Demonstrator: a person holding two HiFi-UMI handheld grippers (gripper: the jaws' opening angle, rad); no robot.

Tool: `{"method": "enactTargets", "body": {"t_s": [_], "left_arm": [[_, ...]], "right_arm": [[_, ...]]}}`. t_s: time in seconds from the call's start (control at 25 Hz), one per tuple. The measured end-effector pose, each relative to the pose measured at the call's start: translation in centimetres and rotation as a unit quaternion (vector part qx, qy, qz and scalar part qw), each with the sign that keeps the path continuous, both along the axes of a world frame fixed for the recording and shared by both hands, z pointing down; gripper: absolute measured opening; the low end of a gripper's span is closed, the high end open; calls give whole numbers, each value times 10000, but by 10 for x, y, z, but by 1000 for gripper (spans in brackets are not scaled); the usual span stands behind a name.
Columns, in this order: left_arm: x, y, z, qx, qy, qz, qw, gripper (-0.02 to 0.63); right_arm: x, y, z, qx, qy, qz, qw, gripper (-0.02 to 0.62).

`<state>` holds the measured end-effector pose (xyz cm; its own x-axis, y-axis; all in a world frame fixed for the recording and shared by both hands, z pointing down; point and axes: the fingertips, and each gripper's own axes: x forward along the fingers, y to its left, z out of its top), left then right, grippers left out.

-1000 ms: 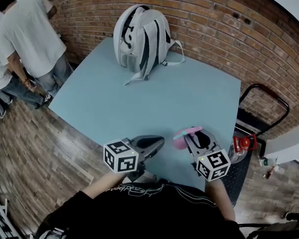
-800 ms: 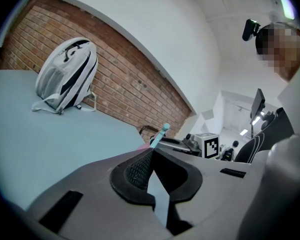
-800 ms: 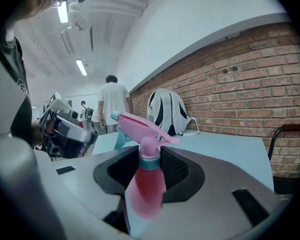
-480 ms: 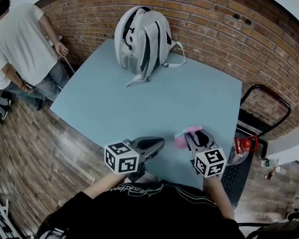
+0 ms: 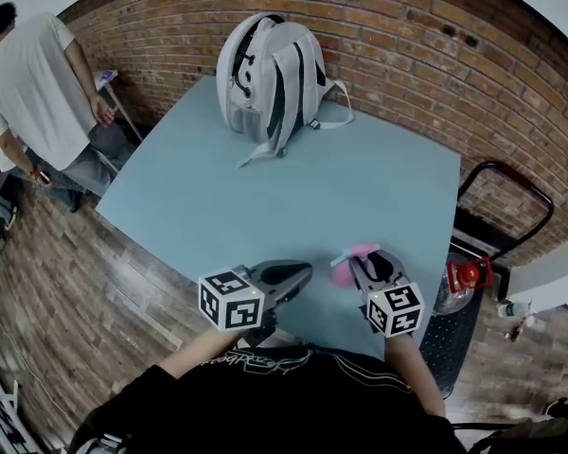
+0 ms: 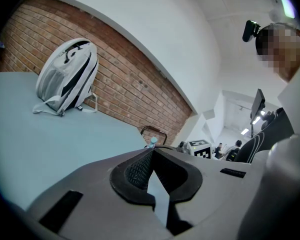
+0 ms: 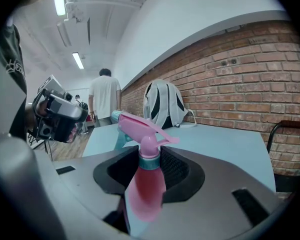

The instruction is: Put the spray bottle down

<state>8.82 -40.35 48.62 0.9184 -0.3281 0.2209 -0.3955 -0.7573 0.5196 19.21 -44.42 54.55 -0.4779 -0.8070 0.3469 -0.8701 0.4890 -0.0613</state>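
Note:
A pink spray bottle (image 7: 144, 189) with a teal collar and a pink trigger head stands upright between the jaws of my right gripper (image 7: 150, 156), which is shut on its neck and body. In the head view the spray bottle (image 5: 346, 270) hangs over the near right part of the light blue table (image 5: 312, 187), held by the right gripper (image 5: 363, 267). Whether its base touches the table is hidden. My left gripper (image 5: 301, 272) rests beside it at the table's near edge. In the left gripper view the left gripper (image 6: 151, 150) has its tips together and holds nothing.
A white and grey backpack (image 5: 270, 69) stands at the table's far side against the brick wall. A person in a white shirt (image 5: 33, 74) stands off the left corner. A black cart handle (image 5: 506, 197) and a red-topped bottle (image 5: 464, 274) are right of the table.
My right gripper has sunk a little toward the table with the spray bottle in it. The left gripper has kept still. The person at the left has shifted.

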Motion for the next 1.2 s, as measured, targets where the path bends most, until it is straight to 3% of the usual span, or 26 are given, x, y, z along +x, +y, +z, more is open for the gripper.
{"method": "enactTargets", "body": {"t_s": [0.6,0.96,1.2], "left_arm": [[-3,-1,-1,-86,38,11,10000,8],[-11,10,-5,150,-117,-22,9998,8],[-20,36,-15,305,-86,18,9995,8]], "right_arm": [[-9,2,10,158,367,-74,9992,135],[1,11,4,104,371,129,9992,168],[7,45,-10,151,269,353,9989,172]]}}
